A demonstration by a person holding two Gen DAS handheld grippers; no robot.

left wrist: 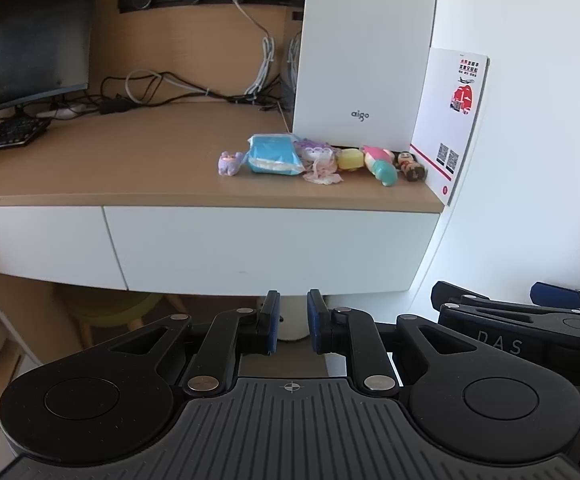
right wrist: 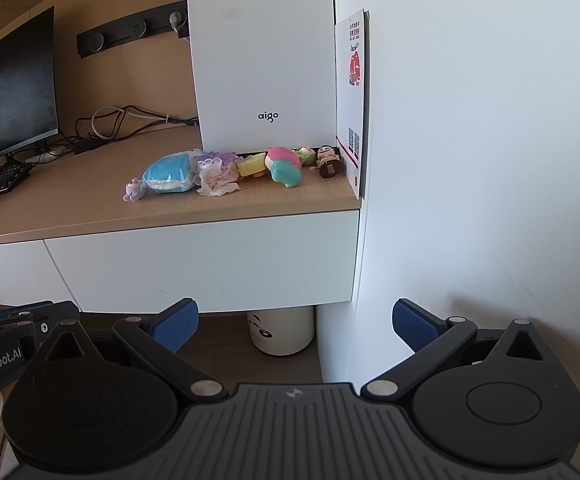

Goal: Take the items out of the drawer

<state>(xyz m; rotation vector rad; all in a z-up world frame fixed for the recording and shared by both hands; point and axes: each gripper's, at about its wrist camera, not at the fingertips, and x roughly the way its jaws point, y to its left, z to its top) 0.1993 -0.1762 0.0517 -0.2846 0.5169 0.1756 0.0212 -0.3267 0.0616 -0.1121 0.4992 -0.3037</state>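
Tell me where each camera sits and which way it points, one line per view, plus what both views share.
Left wrist: on the left gripper, below desk height, facing the shut drawer; its narrowly parted fingers show, the right gripper at its right edge.
Right wrist: on the right gripper, facing the drawer's right end and the wall; its wide-open fingers show.
Shared: drawer, toys on the desk, white aigo box, monitor.

Ahead of me and above, a white aigo case (left wrist: pixel 364 52) stands on the desk (left wrist: pixel 130 160). A card (left wrist: pixel 452 120) leans on the wall to its right. Far left sit a monitor (left wrist: pixel 30 36) and keyboard (left wrist: pixel 4 134), cables (left wrist: pixel 162 88) behind. Low ahead stands a white jar (right wrist: pixel 282 330).
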